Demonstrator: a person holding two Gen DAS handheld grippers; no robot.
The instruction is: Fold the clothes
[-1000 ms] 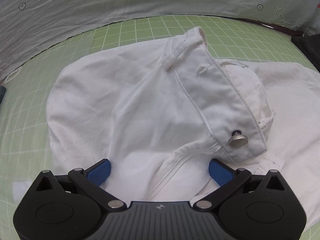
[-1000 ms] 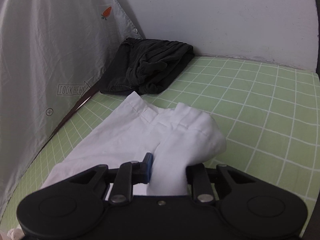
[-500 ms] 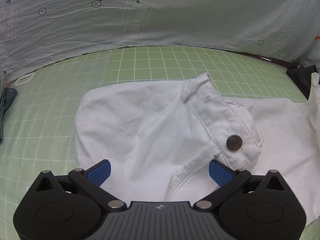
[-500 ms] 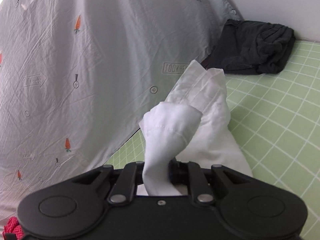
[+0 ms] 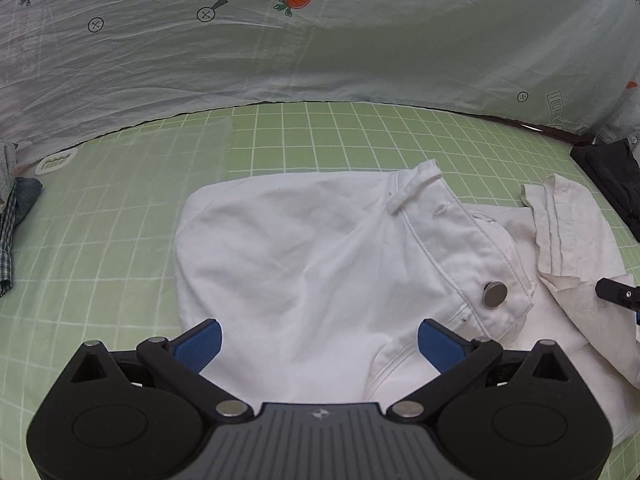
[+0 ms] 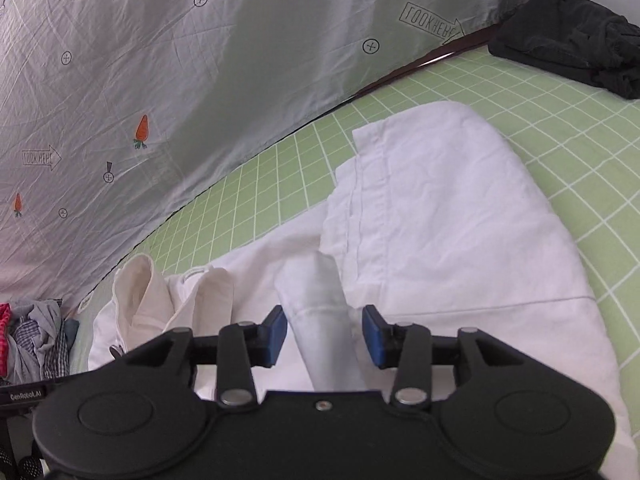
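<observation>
White trousers point(image 5: 312, 260) lie on the green grid mat point(image 5: 120, 220), the waistband with its metal button point(image 5: 495, 294) turned up at the right. My left gripper point(image 5: 320, 344) hovers open over the seat of the trousers with nothing between its blue pads. A leg end point(image 5: 568, 232) lies doubled back beside the waistband. In the right wrist view the trousers point(image 6: 448, 216) spread ahead. My right gripper point(image 6: 325, 334) has its jaws opening; a rolled fold of the white cloth point(image 6: 320, 300) still sits between the pads, which do not press on it.
A dark folded garment point(image 6: 572, 36) lies at the mat's far corner. A heap of checked clothes point(image 6: 36, 336) sits at the other end. A grey printed sheet point(image 5: 320, 40) hangs along the mat's back edge.
The right gripper swung the leg end across and laid it down on the trousers, then its jaws parted. The left gripper drew up and back, empty throughout.
</observation>
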